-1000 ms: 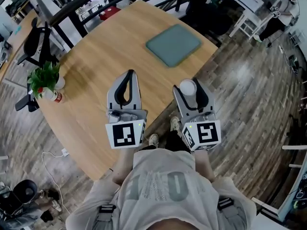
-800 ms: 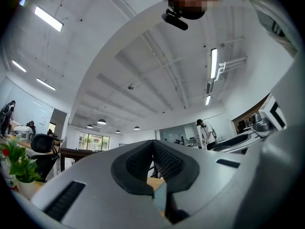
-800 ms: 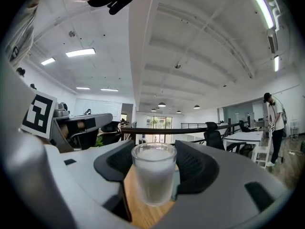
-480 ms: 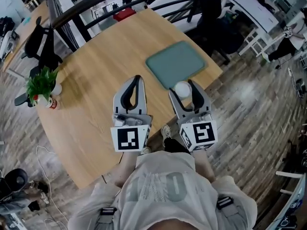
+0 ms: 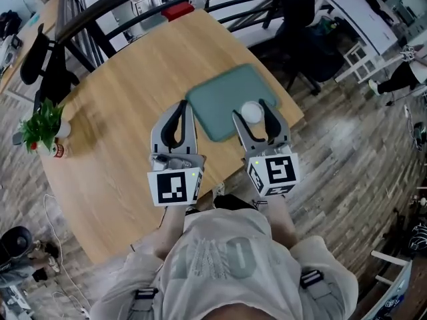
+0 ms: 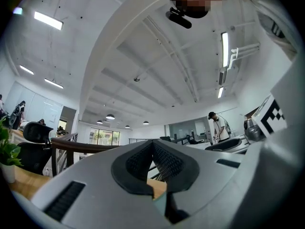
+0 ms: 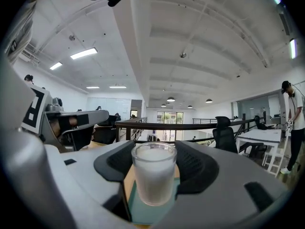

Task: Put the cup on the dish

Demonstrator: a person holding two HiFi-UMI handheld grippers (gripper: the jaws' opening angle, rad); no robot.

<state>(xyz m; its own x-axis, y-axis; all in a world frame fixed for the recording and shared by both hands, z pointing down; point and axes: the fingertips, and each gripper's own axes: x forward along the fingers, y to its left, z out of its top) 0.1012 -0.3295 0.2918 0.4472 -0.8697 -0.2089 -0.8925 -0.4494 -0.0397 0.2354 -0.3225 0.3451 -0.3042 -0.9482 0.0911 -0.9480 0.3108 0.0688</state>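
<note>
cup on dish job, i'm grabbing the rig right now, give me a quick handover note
Left gripper: shut, empty, over the table by the dish's left edge.
Right gripper: shut on the cup, which is upright and white inside.
Dish: green, flat on the table near its edge. The cup is over its near right part; I can't tell whether its base touches.
Done: cup gripped and over the dish.
Left: lower it onto the dish, open the jaws, back away.

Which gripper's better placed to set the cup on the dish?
Right. The right gripper is shut on the upright cup, held over the green dish. The left gripper is shut on nothing, at the dish's left edge.
</note>
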